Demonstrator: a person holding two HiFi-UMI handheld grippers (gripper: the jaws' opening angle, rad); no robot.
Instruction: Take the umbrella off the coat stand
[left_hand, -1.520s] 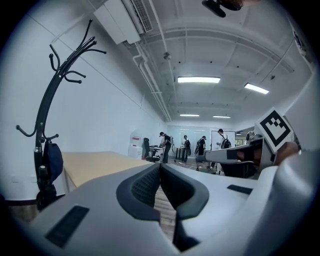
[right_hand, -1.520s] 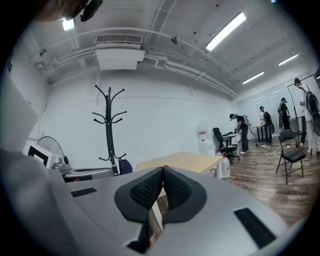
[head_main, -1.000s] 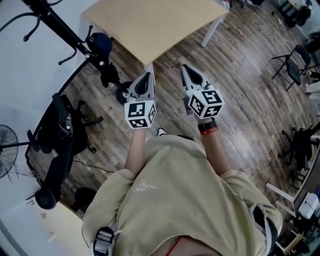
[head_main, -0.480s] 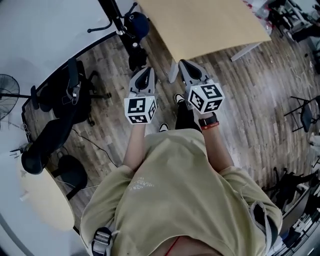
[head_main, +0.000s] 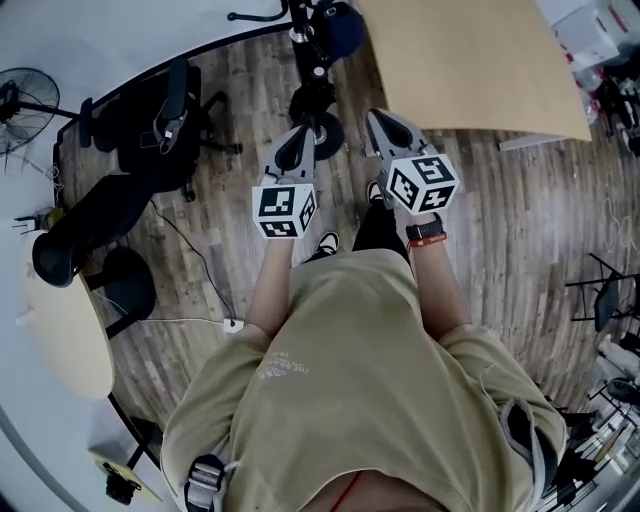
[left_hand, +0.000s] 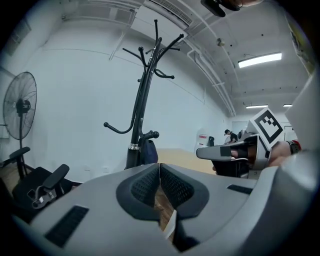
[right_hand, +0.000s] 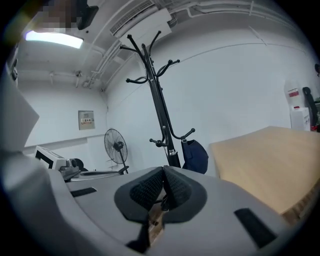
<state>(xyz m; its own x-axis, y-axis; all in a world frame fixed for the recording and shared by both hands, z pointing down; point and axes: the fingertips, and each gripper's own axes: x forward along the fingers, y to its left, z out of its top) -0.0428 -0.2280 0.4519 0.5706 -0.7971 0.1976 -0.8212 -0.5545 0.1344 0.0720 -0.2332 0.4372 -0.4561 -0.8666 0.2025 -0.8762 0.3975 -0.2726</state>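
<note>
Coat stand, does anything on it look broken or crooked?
Nothing stands out. The coat stand stands upright, and the dark blue umbrella hangs from a low hook, beside the table.

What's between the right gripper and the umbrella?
Nothing: the right gripper view shows open air between the right gripper and the umbrella on the coat stand.

A dark wood-plank floor (head_main: 520, 230) fills the head view, with a pale wooden table (head_main: 470, 60) in the upper right, a black office chair (head_main: 150, 110) and a pedestal fan (head_main: 20, 95) in the upper left, and a round light tabletop (head_main: 60, 330) beside a black stool (head_main: 125, 285) at the left edge. A folding chair (head_main: 605, 300) stands at the right edge. In the left gripper view a plain white wall (left_hand: 75, 100) rises to a white ceiling (left_hand: 260, 30), where a strip light (left_hand: 260, 60) glows in the upper right.
</note>
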